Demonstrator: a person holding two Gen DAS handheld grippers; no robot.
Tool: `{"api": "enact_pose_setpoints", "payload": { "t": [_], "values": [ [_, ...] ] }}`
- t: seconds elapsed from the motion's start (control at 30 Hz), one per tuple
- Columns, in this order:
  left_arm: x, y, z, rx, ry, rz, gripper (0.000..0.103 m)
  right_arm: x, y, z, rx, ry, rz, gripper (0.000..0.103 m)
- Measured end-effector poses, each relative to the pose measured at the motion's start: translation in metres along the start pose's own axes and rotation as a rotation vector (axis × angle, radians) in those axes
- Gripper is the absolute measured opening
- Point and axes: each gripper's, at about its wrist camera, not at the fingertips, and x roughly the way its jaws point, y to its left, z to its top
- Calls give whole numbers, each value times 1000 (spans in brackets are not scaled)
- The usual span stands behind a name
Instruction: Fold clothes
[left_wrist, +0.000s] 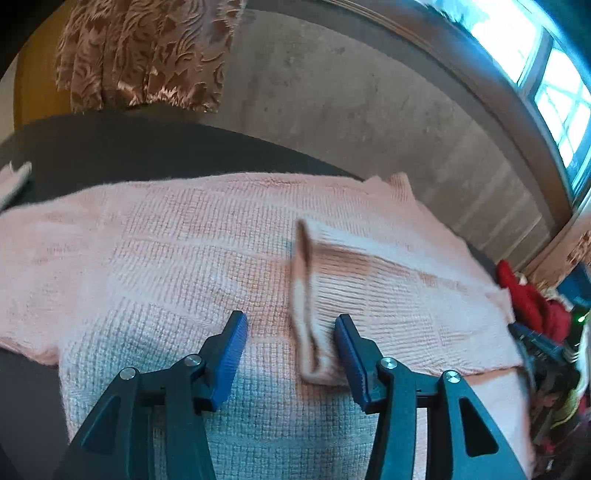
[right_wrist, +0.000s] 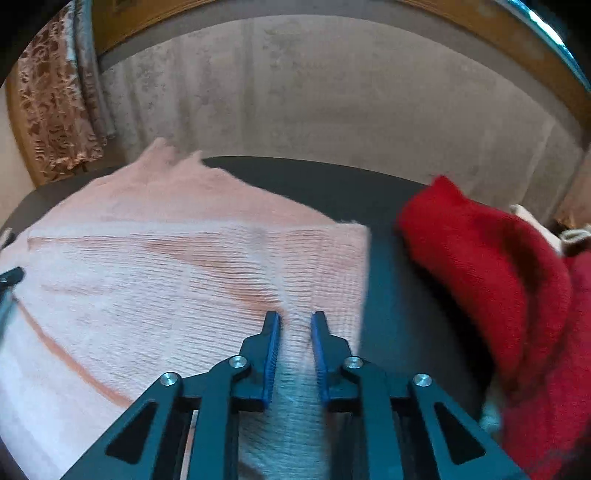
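Observation:
A pink knitted sweater (left_wrist: 184, 240) lies spread over a black table (left_wrist: 147, 147). My left gripper (left_wrist: 291, 316) hovers low over it, its blue pads wide apart. A raised folded edge of the knit (left_wrist: 306, 295) stands just inside the right pad, with no pressure on it. In the right wrist view the same sweater (right_wrist: 166, 266) reaches to its right edge. My right gripper (right_wrist: 295, 314) has its pads close together there, pinching a ridge of the pink knit between them. The right gripper's body (left_wrist: 539, 347) shows at the right rim of the left wrist view.
A red knitted garment (right_wrist: 480, 266) is heaped on the table's right side, with pale clothes behind it. Bare black tabletop (right_wrist: 388, 295) separates it from the sweater. Grey carpet (right_wrist: 332, 92) lies beyond the table. A patterned curtain (left_wrist: 147, 51) hangs far left and a window (left_wrist: 554, 74) far right.

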Motion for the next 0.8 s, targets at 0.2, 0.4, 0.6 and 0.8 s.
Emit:
{"api": "enact_pose_setpoints", "payload": {
  "t": [0.2,0.4,0.6,0.8],
  "values": [
    [2,-3,0,10,-5,19,50,0,-2,-3,-97,5,-168,41],
    [5,6,3,-16,-12,-11,50,-14,-23,-3,49,35,-180,52],
    [5,10,2,-34,-18,-21,50,-47,39,21,-44,-122,55,44],
    [-2,12,-5,-61,-27,-38,50,-3,57,21,20,-43,109,44]
  ]
}}
